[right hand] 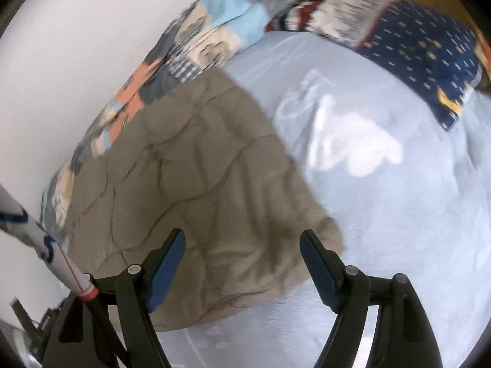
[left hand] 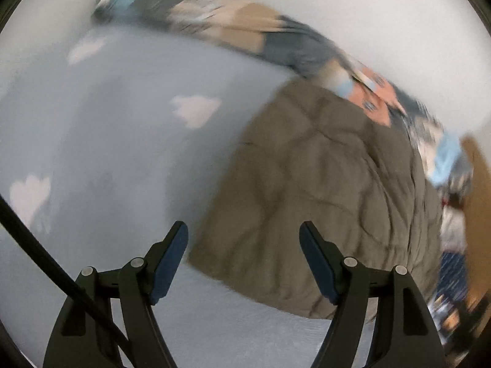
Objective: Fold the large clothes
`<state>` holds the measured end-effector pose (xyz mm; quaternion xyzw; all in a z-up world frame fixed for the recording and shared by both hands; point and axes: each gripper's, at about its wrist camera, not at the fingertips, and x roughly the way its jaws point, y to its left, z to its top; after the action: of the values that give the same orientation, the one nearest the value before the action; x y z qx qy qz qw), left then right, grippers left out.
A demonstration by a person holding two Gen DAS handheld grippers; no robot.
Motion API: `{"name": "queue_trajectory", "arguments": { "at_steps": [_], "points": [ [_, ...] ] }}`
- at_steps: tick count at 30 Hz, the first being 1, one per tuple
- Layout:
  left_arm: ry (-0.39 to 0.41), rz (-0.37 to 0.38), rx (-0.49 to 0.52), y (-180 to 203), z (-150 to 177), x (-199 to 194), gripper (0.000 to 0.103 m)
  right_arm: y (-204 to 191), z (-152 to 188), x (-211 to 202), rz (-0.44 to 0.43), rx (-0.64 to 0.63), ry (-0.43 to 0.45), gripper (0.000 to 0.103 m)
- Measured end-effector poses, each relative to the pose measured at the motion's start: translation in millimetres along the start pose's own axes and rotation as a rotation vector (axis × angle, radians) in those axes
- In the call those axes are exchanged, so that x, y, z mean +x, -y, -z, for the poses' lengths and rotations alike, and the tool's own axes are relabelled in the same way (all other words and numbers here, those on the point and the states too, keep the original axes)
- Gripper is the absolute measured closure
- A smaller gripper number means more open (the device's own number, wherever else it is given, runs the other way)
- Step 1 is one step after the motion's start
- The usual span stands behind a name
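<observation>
Trouble is likeliest to be coming from the bundle itself: the brown quilted garment [left hand: 313, 190] is lying in a squarish, seemingly folded heap on the pale blue sheet [left hand: 101, 141], and a pinch taken now could be catching only the top layer, so that the fold is dragging open. Neither tool is holding anything. The left gripper [left hand: 244, 263] is hovering with its fingers spread wide above the garment's near edge, and the right gripper [right hand: 242, 265] is hanging the same way, fingers apart, over the garment [right hand: 196, 190] near its near corner. A grab here may also be gathering sheet along with cloth, since the corner is lying flat against it.

Both views are smearing with motion, so seams, sleeves and collar are not showing; I cannot tell what kind of garment it is or how many layers it is making. The patchwork blanket [right hand: 196, 40] is overlapping its far edge and hiding that side. A white tube [right hand: 40, 236] is crossing the right view's corner.
</observation>
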<state>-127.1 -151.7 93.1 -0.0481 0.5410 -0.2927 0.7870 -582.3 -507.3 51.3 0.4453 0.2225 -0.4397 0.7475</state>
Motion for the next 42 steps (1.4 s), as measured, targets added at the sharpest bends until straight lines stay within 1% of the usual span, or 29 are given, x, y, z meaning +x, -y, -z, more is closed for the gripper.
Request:
{"name": "queue_trajectory", "arguments": {
  "at_steps": [3,4,6,8,11,15,17,18,22,24,26,28,30,32,34,35,36,37,39,41,42],
  "points": [
    [-0.055,0.060,-0.141,-35,-6,4,0.029,27,1,-6,0.000,0.105,0.006,0.022],
    [-0.070,0.081,-0.187,-46,-6,6,0.029,37,3,-6,-0.018,0.147,0.003,0.022],
    [-0.094,0.113,-0.232,-56,-3,9,0.029,43,4,-4,-0.024,0.176,-0.013,0.022],
    [-0.120,0.147,-0.253,-57,2,14,0.029,50,9,-3,-0.029,0.209,-0.017,0.022],
    [-0.144,0.201,-0.285,-54,9,23,0.029,62,16,4,-0.083,0.281,-0.046,0.022],
    [-0.128,0.238,-0.283,-37,14,34,0.029,72,26,15,-0.170,0.375,-0.064,0.022],
    [-0.102,0.214,-0.266,-30,15,36,0.029,73,28,23,-0.201,0.396,-0.085,0.022],
    [-0.088,0.195,-0.261,-25,16,39,0.029,74,30,26,-0.204,0.407,-0.088,0.022],
    [-0.063,0.165,-0.261,-19,20,45,0.027,76,37,40,-0.218,0.448,-0.093,0.022],
    [-0.060,0.162,-0.261,-21,20,47,0.025,77,37,49,-0.221,0.464,-0.095,0.022],
    [-0.056,0.175,-0.276,-24,21,48,0.024,77,38,58,-0.236,0.488,-0.092,0.022],
    [-0.063,0.188,-0.287,-29,21,50,0.023,75,36,64,-0.237,0.484,-0.079,0.022],
    [-0.068,0.202,-0.298,-34,20,53,0.023,71,34,70,-0.251,0.475,-0.063,0.021],
    [-0.069,0.224,-0.305,-37,19,58,0.023,65,30,77,-0.243,0.457,-0.069,0.021],
    [-0.064,0.235,-0.298,-37,18,60,0.023,57,27,76,-0.217,0.415,-0.063,0.031],
    [-0.058,0.234,-0.284,-35,17,60,0.029,51,26,72,-0.195,0.376,-0.055,0.039],
    [-0.048,0.227,-0.250,-31,15,58,0.039,48,23,72,-0.182,0.350,-0.051,0.046],
    [-0.033,0.204,-0.197,-23,13,55,0.044,40,20,68,-0.151,0.293,-0.041,0.049],
    [0.020,0.137,-0.069,-2,11,44,0.060,23,15,60,-0.083,0.169,-0.016,0.060],
    [0.080,0.049,0.068,21,13,31,0.066,-7,14,51,0.025,-0.020,0.036,0.064],
    [0.108,0.002,0.130,31,15,26,0.068,-19,15,47,0.065,-0.090,0.057,0.065]
  ]
}}
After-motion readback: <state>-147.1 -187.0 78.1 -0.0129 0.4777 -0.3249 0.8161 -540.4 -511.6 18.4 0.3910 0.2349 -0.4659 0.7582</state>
